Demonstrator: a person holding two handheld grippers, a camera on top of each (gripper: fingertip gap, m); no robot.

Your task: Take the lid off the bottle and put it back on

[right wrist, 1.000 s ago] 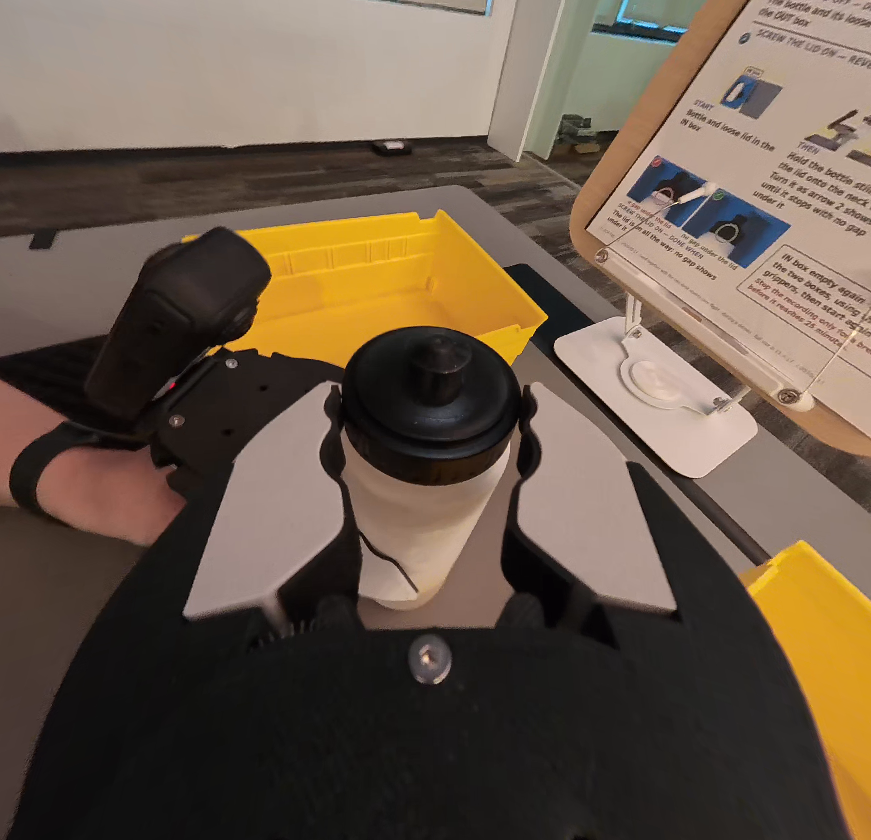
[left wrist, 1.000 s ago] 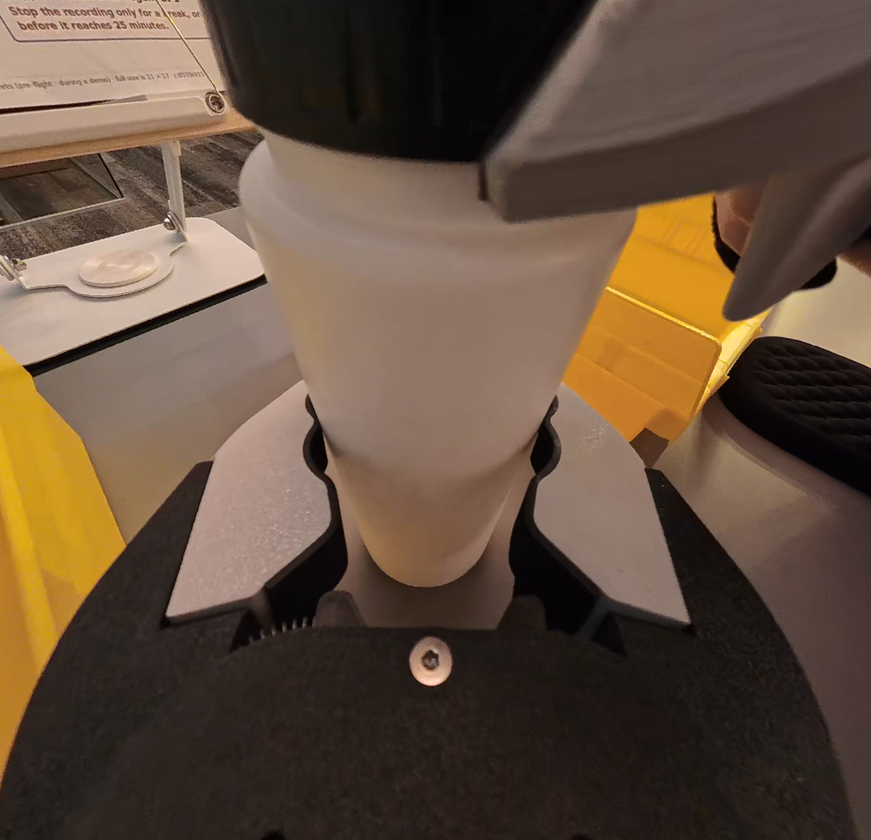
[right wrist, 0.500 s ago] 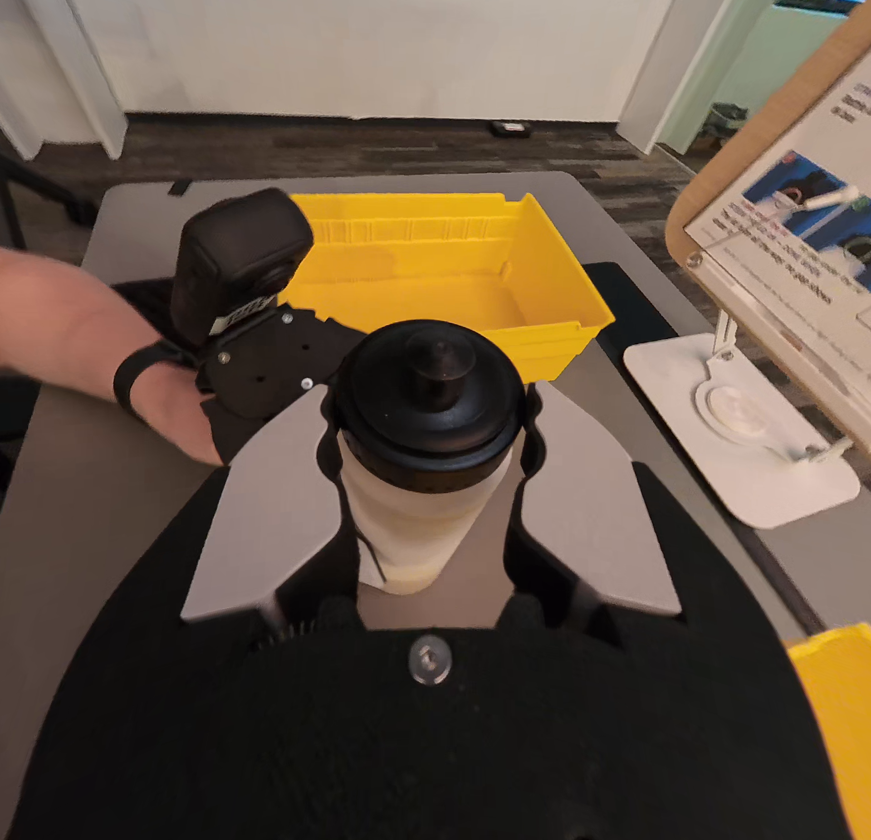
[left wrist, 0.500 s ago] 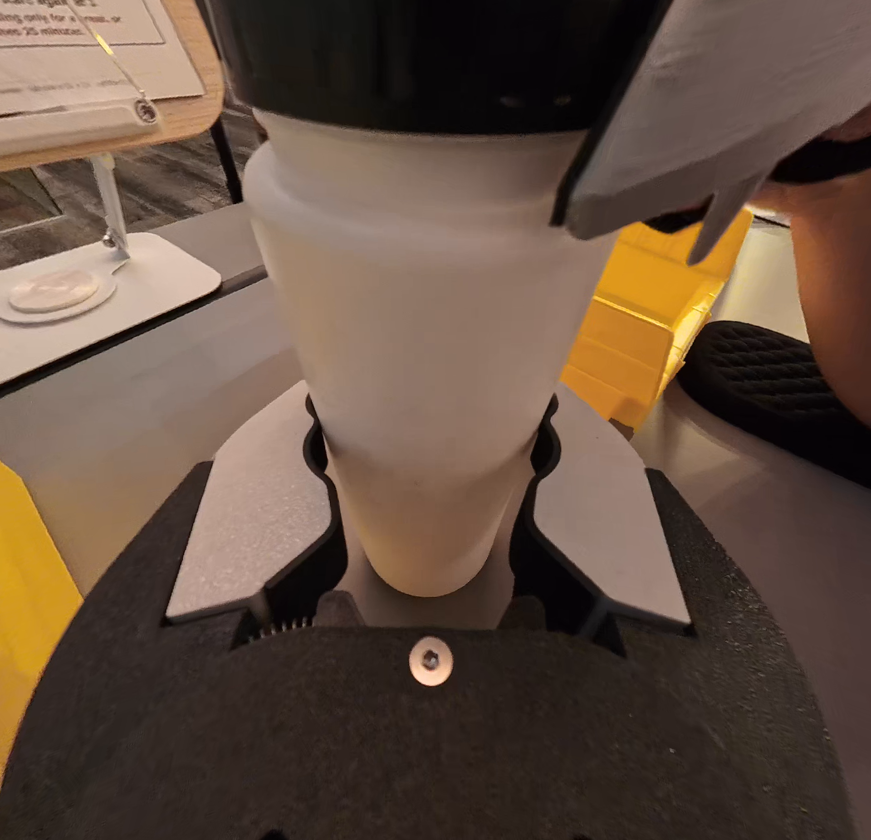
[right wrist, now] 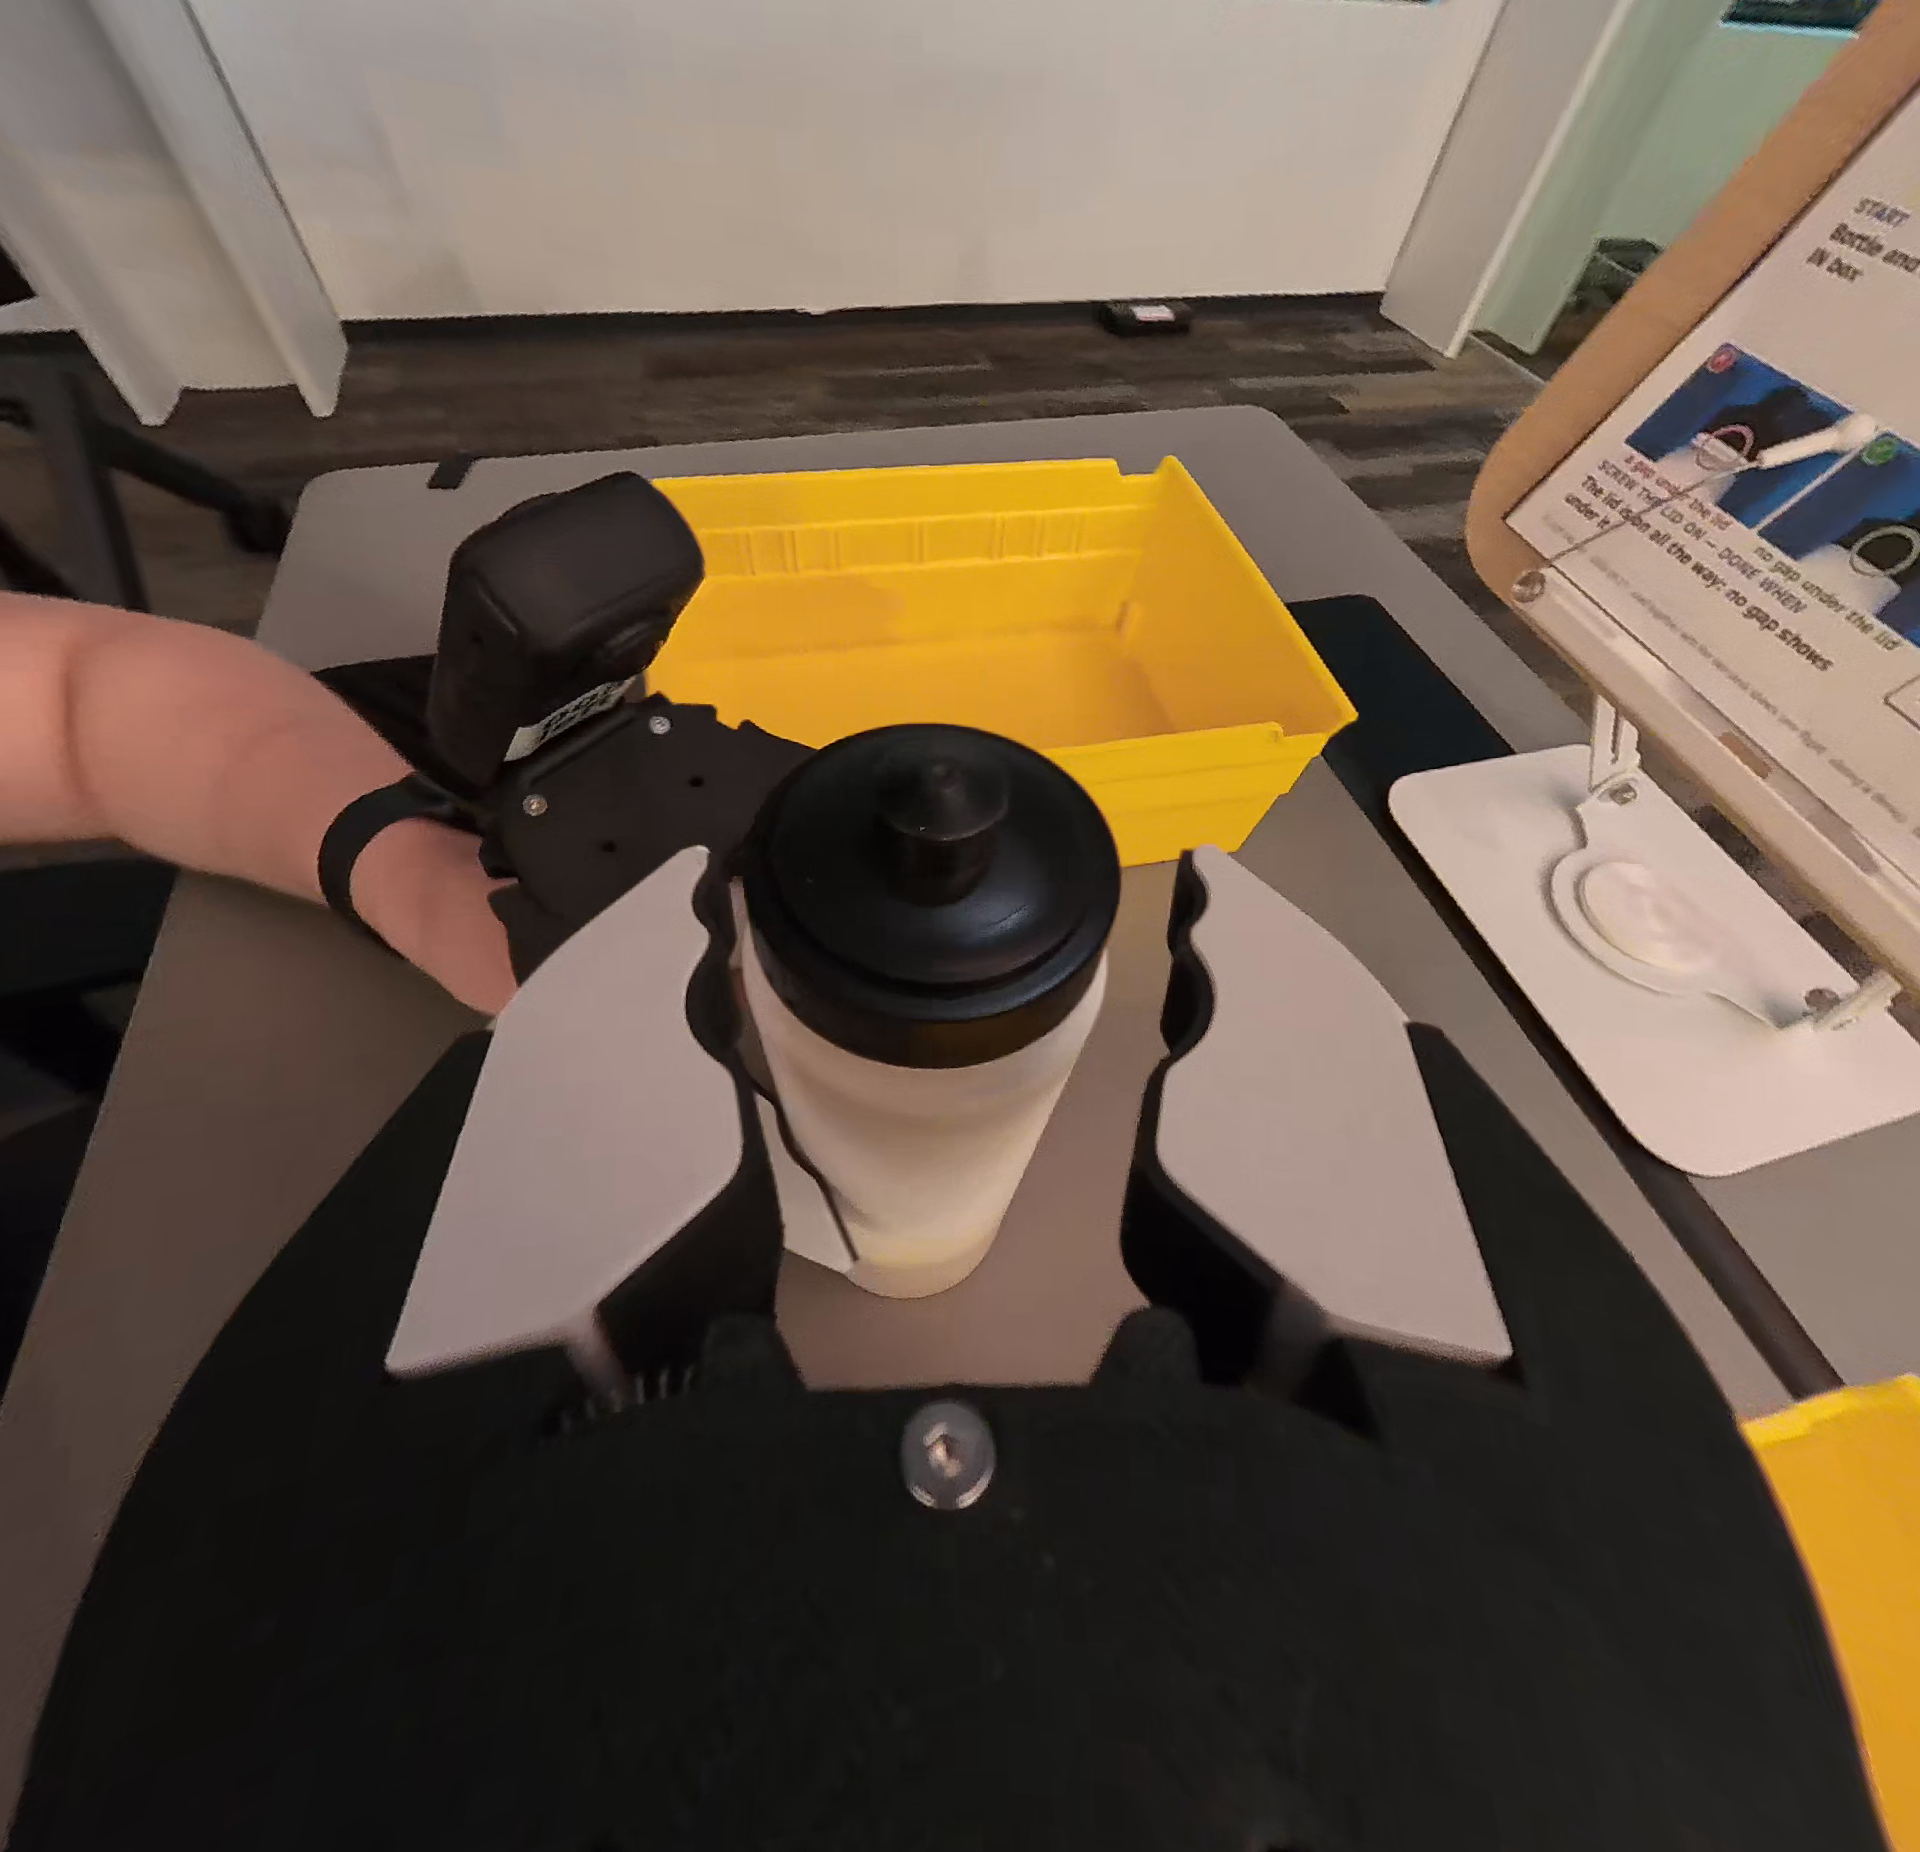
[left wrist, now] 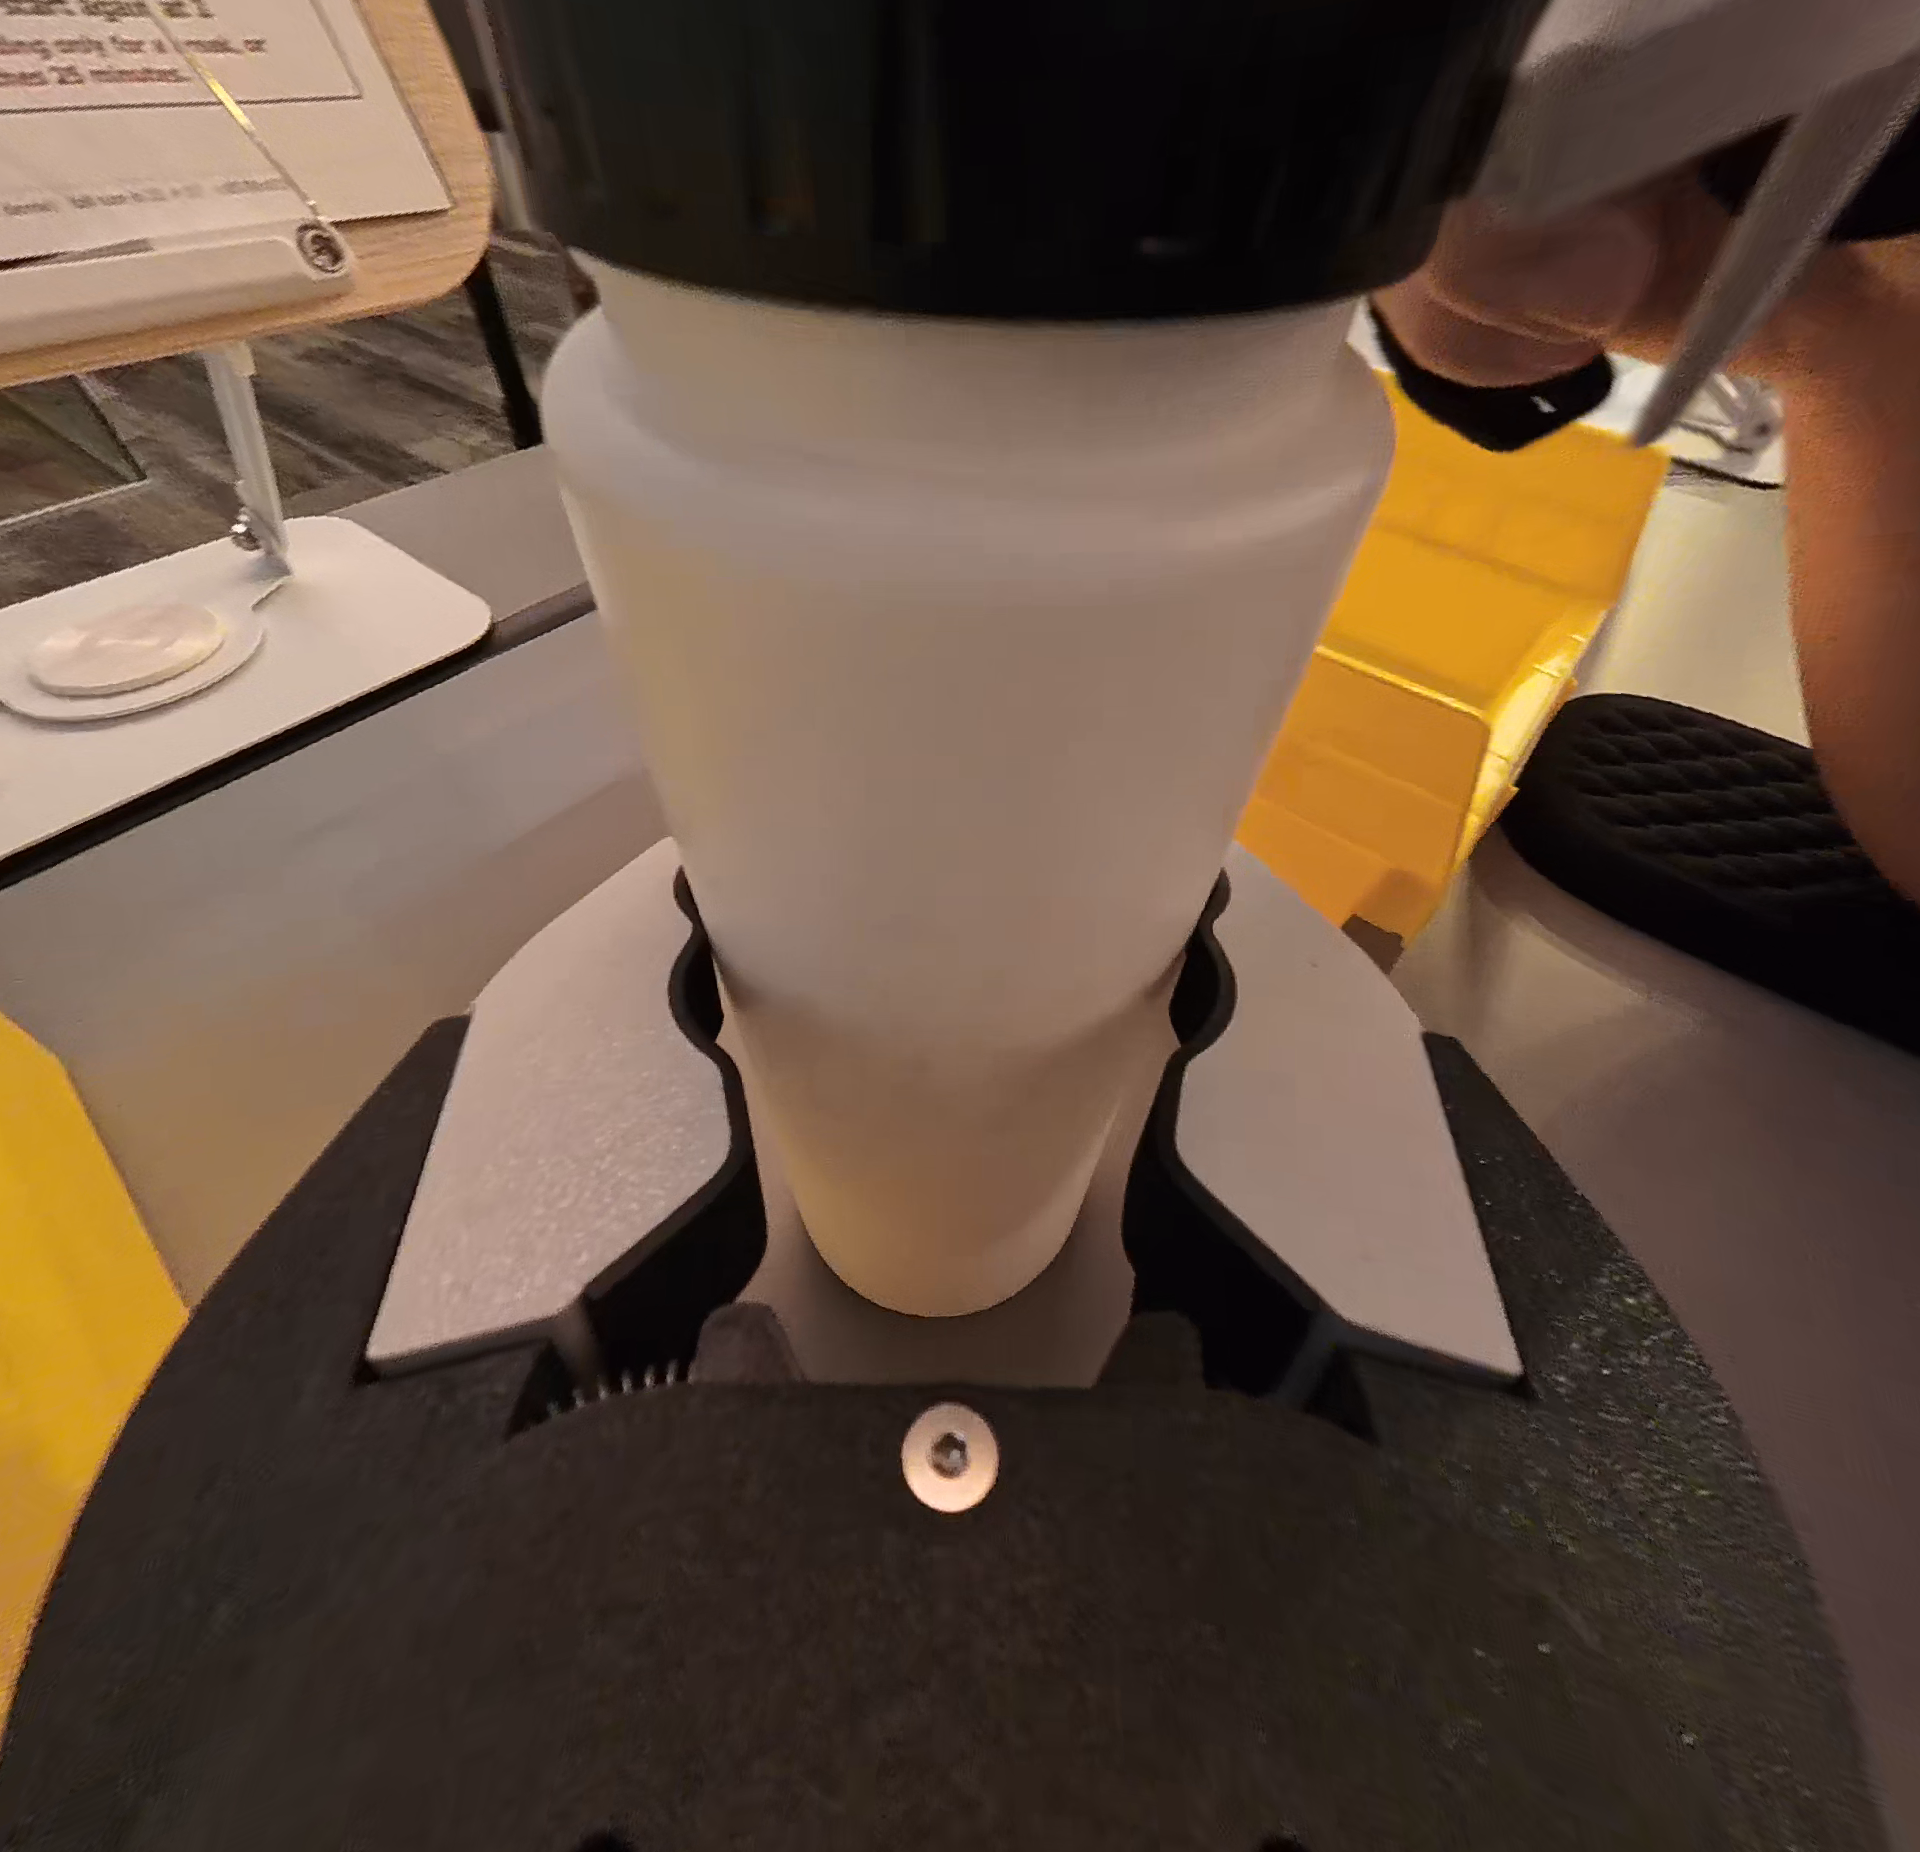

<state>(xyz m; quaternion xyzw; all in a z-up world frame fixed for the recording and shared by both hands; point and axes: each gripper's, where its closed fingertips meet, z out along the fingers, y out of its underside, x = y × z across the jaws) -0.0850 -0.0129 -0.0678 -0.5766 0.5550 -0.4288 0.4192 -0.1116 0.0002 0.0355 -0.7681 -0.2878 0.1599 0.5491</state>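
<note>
A white bottle [left wrist: 956, 659] with a black lid [left wrist: 987, 88] screwed on stands upright on the grey table. My left gripper [left wrist: 951, 929] is shut on the bottle's body low down. In the right wrist view I look down on the lid [right wrist: 935, 867] and the bottle [right wrist: 914, 1158]. My right gripper [right wrist: 945, 888] straddles the lid with its jaws open: the left finger is next to the lid's rim and a gap shows at the right finger. The right gripper's grey finger [left wrist: 1662, 88] shows at the top right of the left wrist view.
An empty yellow bin [right wrist: 1039, 659] stands just behind the bottle. A second yellow bin [right wrist: 1849, 1553] is at the near right. An instruction board [right wrist: 1714, 514] on a white stand base [right wrist: 1662, 971] is to the right. A black mat [left wrist: 1714, 815] lies beside the bin. A person's hand [right wrist: 208, 742] holds the left gripper. The tips of one gripper are about 10 centimeters away from the tips of the other.
My right gripper turned around the lid while shut on it, and its jaws have now opened off the lid. My left gripper kept its hold on the bottle.
</note>
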